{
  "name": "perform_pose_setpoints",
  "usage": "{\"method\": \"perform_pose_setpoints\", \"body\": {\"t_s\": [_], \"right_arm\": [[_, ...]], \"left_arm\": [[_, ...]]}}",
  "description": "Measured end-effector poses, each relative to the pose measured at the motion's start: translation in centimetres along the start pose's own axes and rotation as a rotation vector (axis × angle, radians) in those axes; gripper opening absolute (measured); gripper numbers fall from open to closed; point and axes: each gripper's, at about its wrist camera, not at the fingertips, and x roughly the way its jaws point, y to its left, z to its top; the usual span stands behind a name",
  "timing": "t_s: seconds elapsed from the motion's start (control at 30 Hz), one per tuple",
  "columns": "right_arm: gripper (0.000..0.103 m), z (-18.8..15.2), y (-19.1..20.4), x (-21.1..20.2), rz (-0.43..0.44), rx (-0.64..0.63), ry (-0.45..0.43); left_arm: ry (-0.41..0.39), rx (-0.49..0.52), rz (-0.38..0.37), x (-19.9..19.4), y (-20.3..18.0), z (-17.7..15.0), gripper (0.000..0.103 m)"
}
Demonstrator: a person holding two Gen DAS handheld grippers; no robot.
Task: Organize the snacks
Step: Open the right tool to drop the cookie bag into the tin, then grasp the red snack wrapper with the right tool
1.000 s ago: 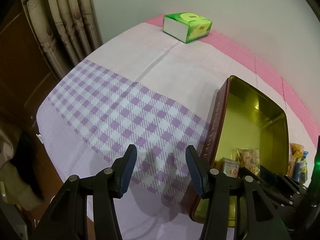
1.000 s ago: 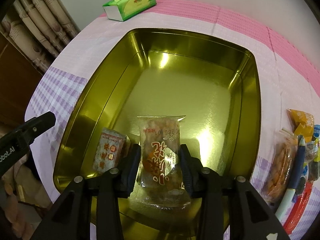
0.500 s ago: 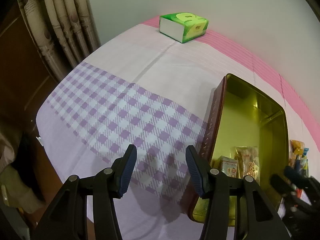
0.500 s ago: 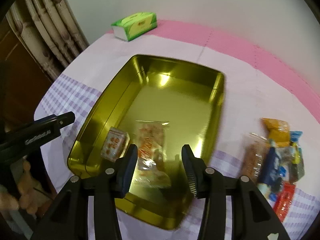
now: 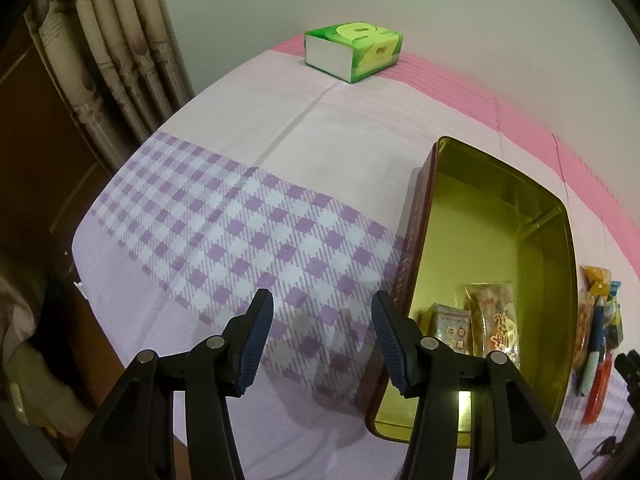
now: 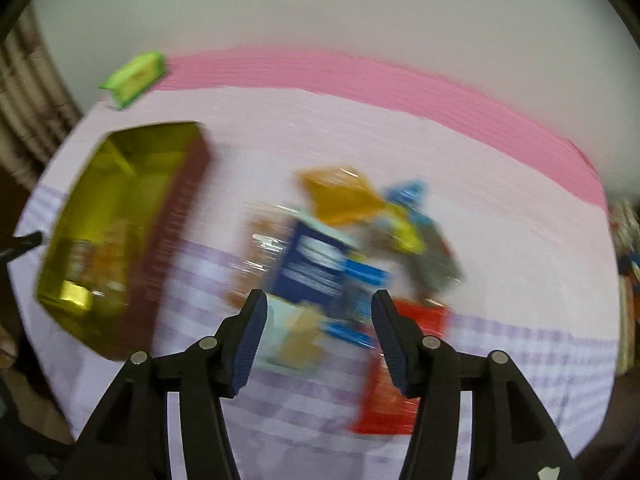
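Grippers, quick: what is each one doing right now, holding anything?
Left gripper: open, empty, over the checked cloth.
Right gripper: open, empty, above the blurred snack pile.

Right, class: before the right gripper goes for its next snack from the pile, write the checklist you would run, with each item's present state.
1. Right gripper open and empty: ok.
2. Right gripper aimed at the snack pile: ok, the pile lies ahead of its fingers.
3. One snack singled out: cannot tell, the right wrist view is motion-blurred.
4. Tin has room: ok, only two packets lie at its near end.
5. Left gripper out of the way: ok, open over the checked cloth beside the tin.
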Motion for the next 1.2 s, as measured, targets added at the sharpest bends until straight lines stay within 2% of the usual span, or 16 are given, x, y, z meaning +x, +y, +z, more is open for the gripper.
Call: {"method": "perform_pose_setpoints", "body": {"t_s": [0.1,0.27,0.63,0.73,0.9,1.2], "right_arm": [[0.052,-0.8,-2.7,1.2,-0.025,0.040,0.039],[0.057,-2.2,-5.0,2.7,-0.015,0.091,0.072],[0.057,-2.6,-6.1,5.3,0.022,0.110,0.089],[0.057,-2.7,-6.0,5.4,0.013,0.095,0.078],[0.049,-2.6,-5.7,5.4,0.002,0.065,0.060],[0.041,-3.7,-7.4,4.5,0.015,0.089,0.047]], "left_arm": [[-0.003,0.011,0.002,-0.1,-0.3,0.0,0.053],[-0.016,0.043,0.013,-0.3,-1.0,-0.1,0.056],[-0.034,0.118,0.014,-1.8,-3.9,-0.8,0.057],[-0.036,0.159,0.008,-2.3,-5.7,-1.3,0.057],[-0.028,0.233,-0.030,-3.0,-9.6,-1.9,0.057],[0.000,0.391,-0.154,-4.3,-18.1,-3.7,0.057]]}}
